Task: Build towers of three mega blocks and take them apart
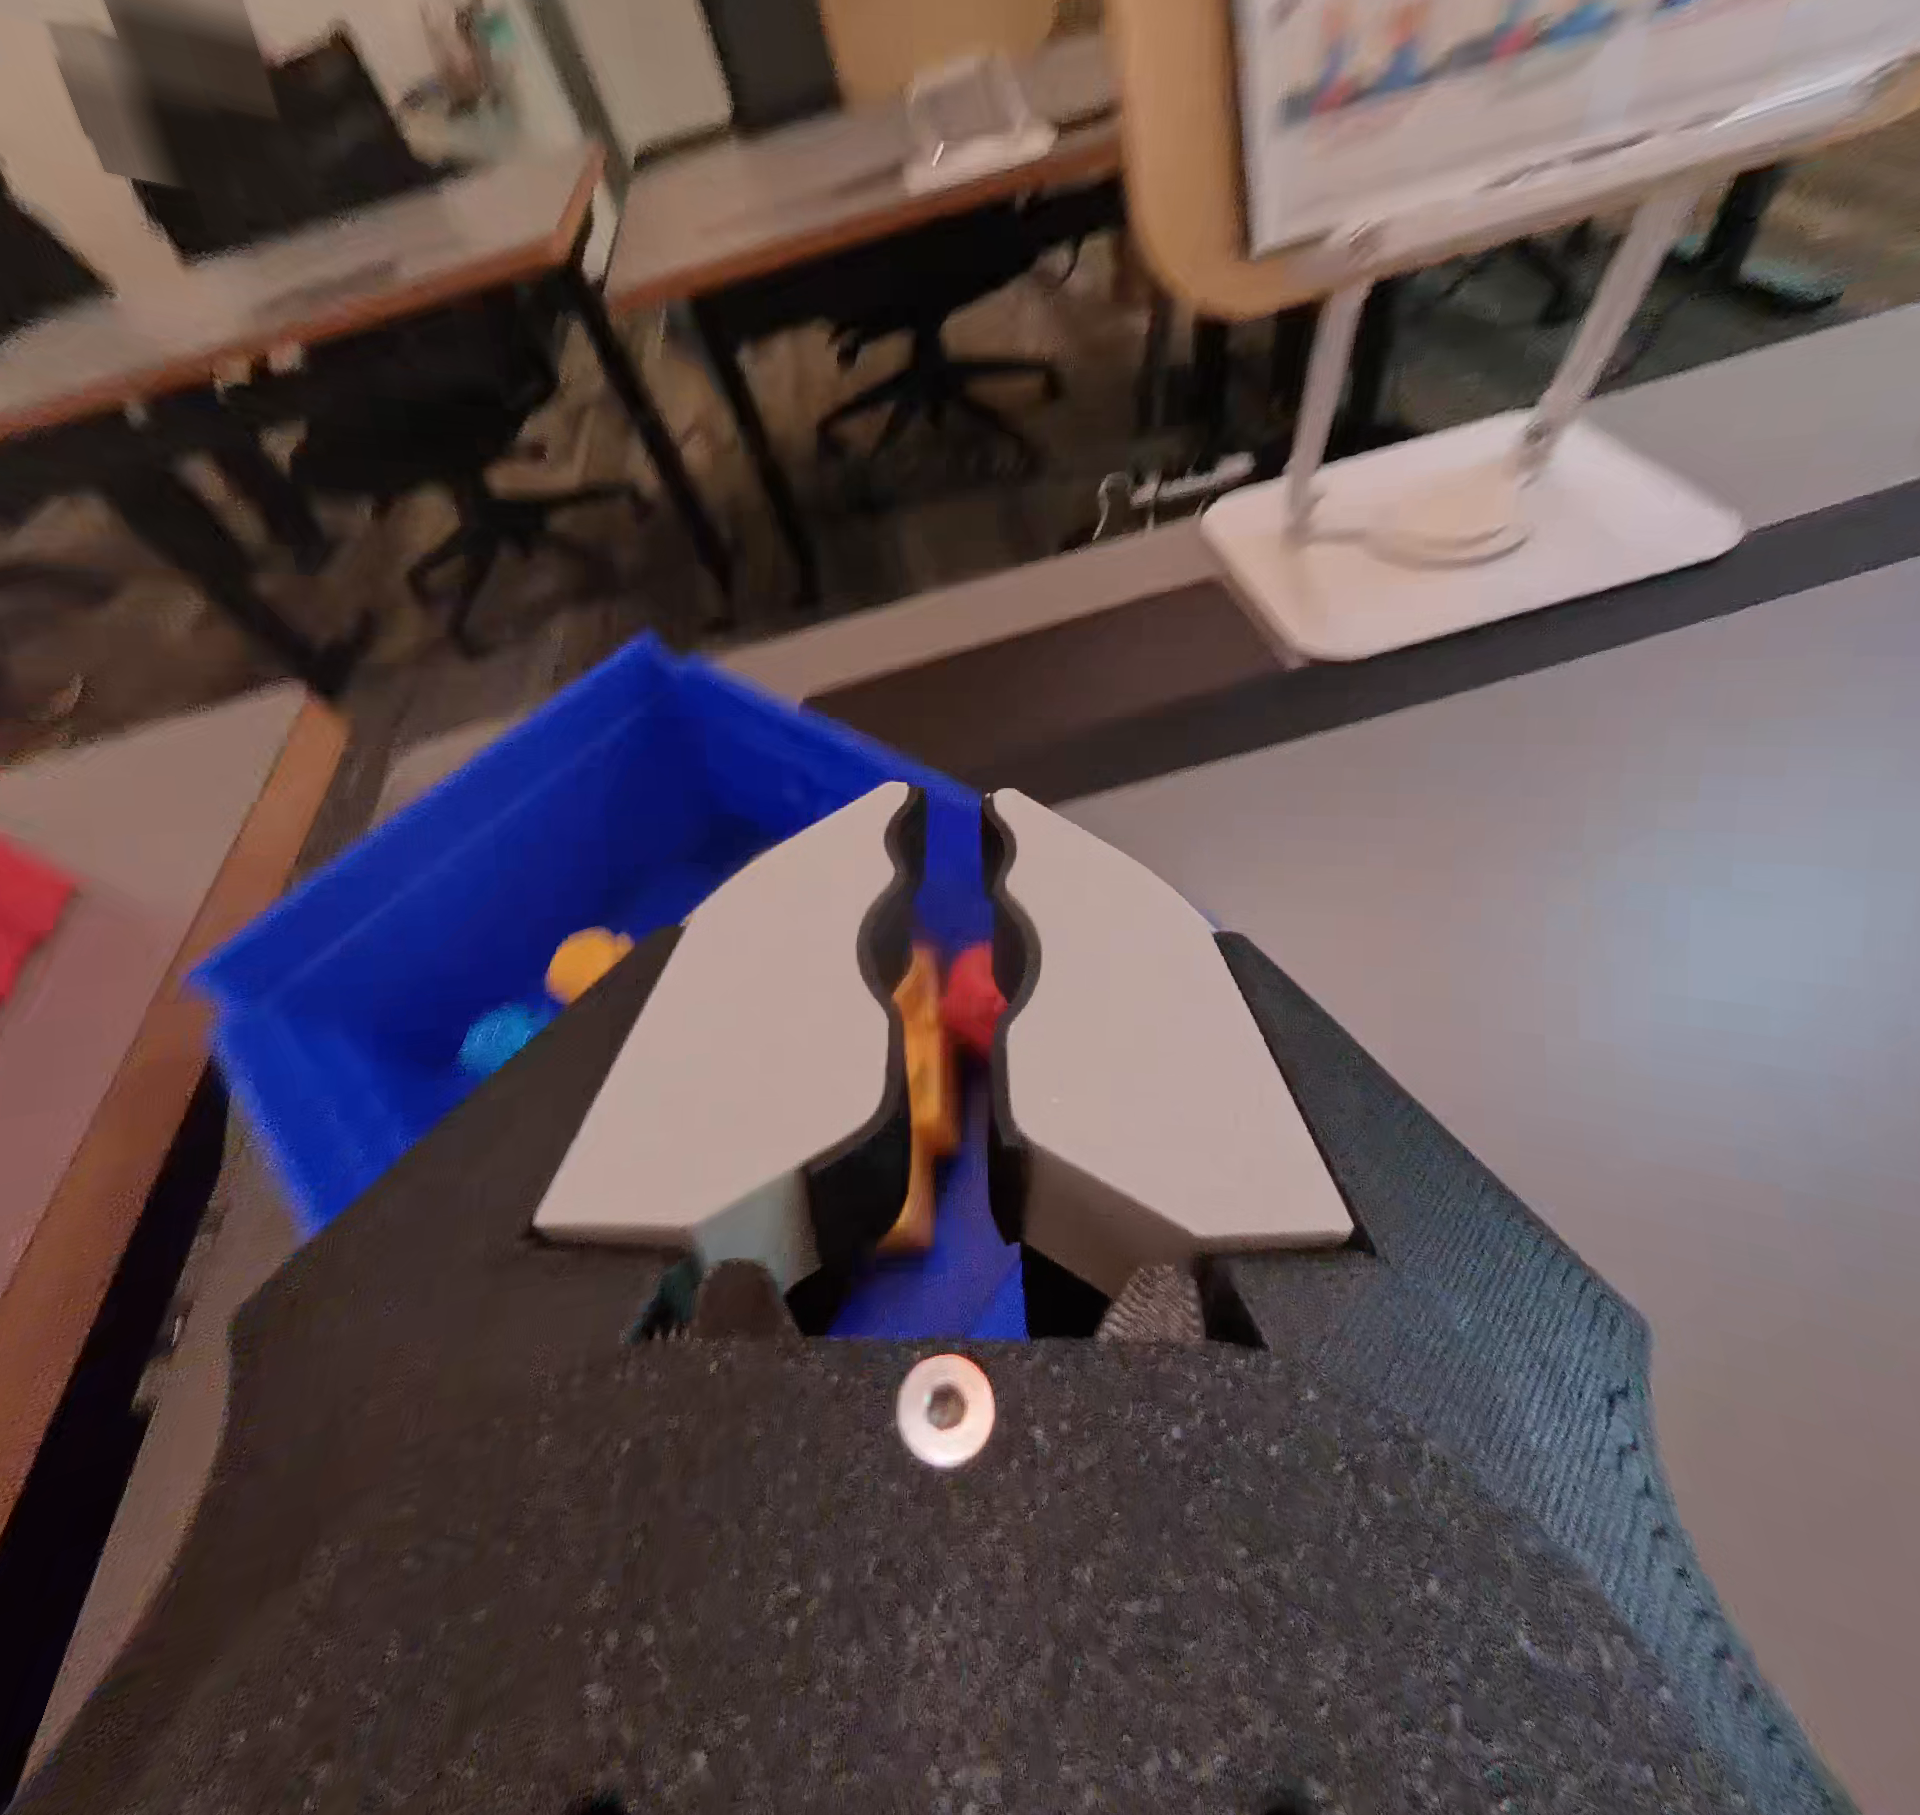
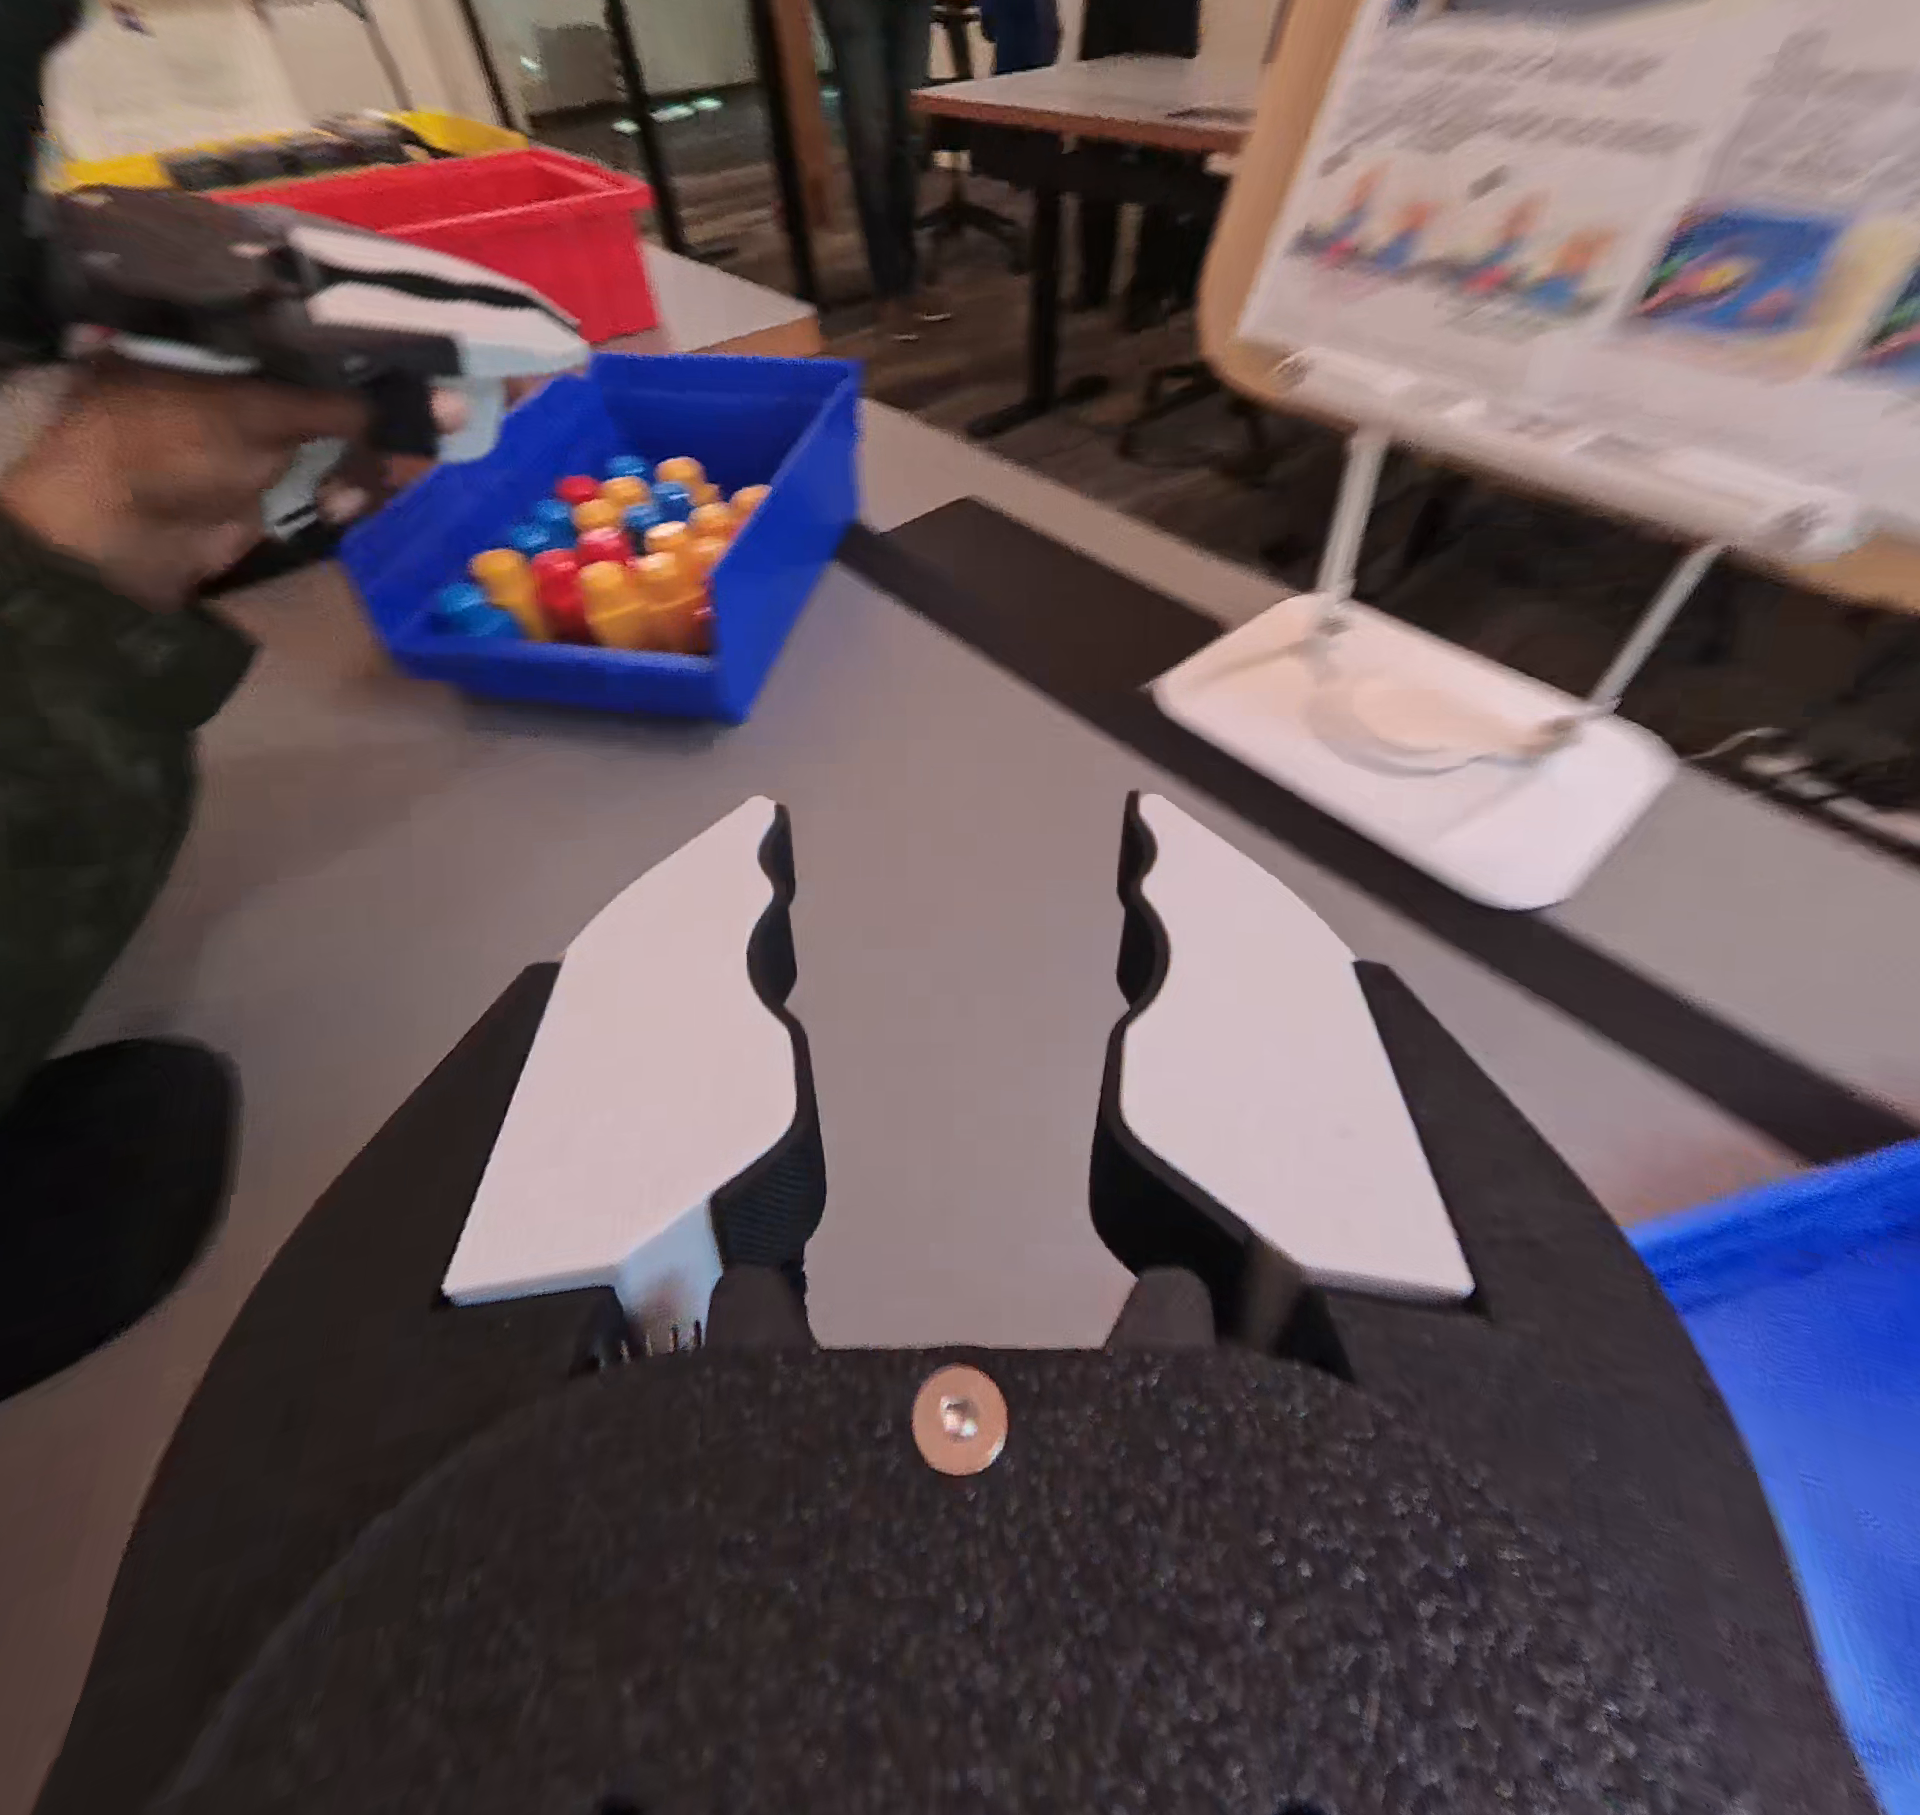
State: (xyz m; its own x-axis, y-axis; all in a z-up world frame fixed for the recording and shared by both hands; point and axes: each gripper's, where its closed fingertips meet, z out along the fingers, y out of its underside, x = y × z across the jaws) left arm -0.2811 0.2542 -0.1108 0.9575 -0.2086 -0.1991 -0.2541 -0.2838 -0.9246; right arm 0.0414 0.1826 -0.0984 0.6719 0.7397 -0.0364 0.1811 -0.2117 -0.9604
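Note:
A blue bin [image 1: 416, 934] holds several orange, red and blue mega blocks [image 2: 623, 560]. In the right wrist view the bin [image 2: 800, 518] stands at the far left of the grey table [image 2: 935, 726]. My left gripper [image 1: 951, 809] hovers over the bin's near right corner, its jaws almost closed with only a narrow slit between them. Orange [image 1: 920, 1069] and red [image 1: 971, 996] blocks show through the slit below. It also shows in the right wrist view [image 2: 566, 347], above the bin's left rim with nothing in it. My right gripper [image 2: 951, 815] is open and empty over bare table.
A second blue bin [image 2: 1808, 1402] sits at the near right. A red bin [image 2: 520, 217] stands behind the first bin. A poster board on a white-based stand [image 2: 1434, 757] is at the table's right edge. People stand in the background. Some 35 cm of space lies between my two pairs of fingers.

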